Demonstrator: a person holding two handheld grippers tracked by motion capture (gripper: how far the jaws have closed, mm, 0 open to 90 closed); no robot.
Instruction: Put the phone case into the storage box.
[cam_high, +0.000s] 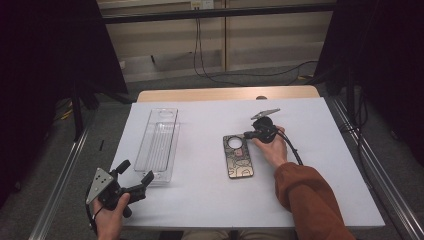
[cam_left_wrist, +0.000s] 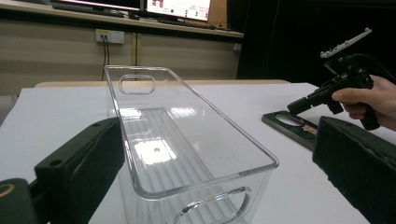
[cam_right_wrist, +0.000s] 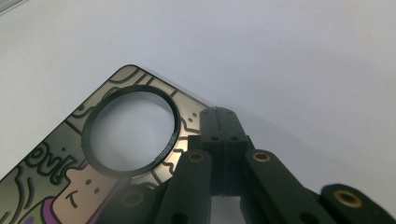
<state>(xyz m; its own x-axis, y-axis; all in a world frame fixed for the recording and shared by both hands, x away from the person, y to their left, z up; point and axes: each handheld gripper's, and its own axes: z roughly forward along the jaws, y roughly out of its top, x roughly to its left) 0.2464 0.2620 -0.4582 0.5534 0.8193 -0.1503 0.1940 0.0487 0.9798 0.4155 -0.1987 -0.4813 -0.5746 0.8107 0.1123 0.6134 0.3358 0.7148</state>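
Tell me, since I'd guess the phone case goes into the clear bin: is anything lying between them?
Nothing visible. Bare white table lies between the phone case and the clear bin, whose top is open.

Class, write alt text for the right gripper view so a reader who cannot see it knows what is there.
Close-up: the right gripper, its black jaws shut, rests its tip on the edge of a phone case lying on a white table. The case is metallic with a cartoon drawing and a large round camera hole.
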